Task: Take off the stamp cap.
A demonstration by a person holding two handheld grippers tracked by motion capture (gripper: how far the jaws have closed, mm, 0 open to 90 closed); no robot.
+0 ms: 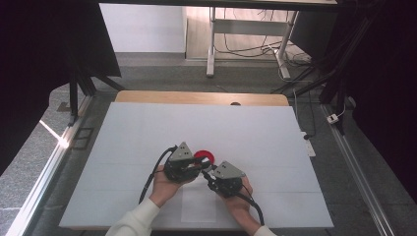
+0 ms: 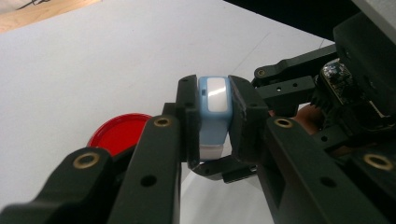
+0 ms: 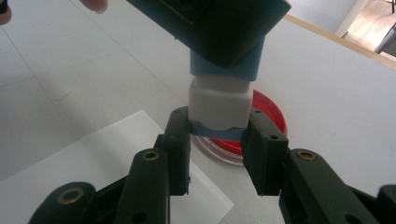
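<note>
A small light-blue container [image 2: 215, 112] with a white cap [image 3: 218, 100] hangs just above the table between both grippers. My left gripper [image 2: 214, 122] is shut on its blue body. My right gripper [image 3: 218, 135] is shut on the white cap end, one pad on each side. In the high view the two grippers meet tip to tip, left gripper [image 1: 199, 165] and right gripper [image 1: 207, 174], near the table's front middle. A red round lid [image 3: 270, 112] lies flat on the table right behind the container, also seen as the red lid [image 1: 205, 156] and the red lid [image 2: 119, 133].
A white sheet [image 1: 147, 137] covers the table, with a wooden edge [image 1: 196, 97] at the back. A smaller paper rectangle [image 1: 199, 206] lies under the hands by the front edge. Metal rails run along both sides, and cables lie on the floor beyond.
</note>
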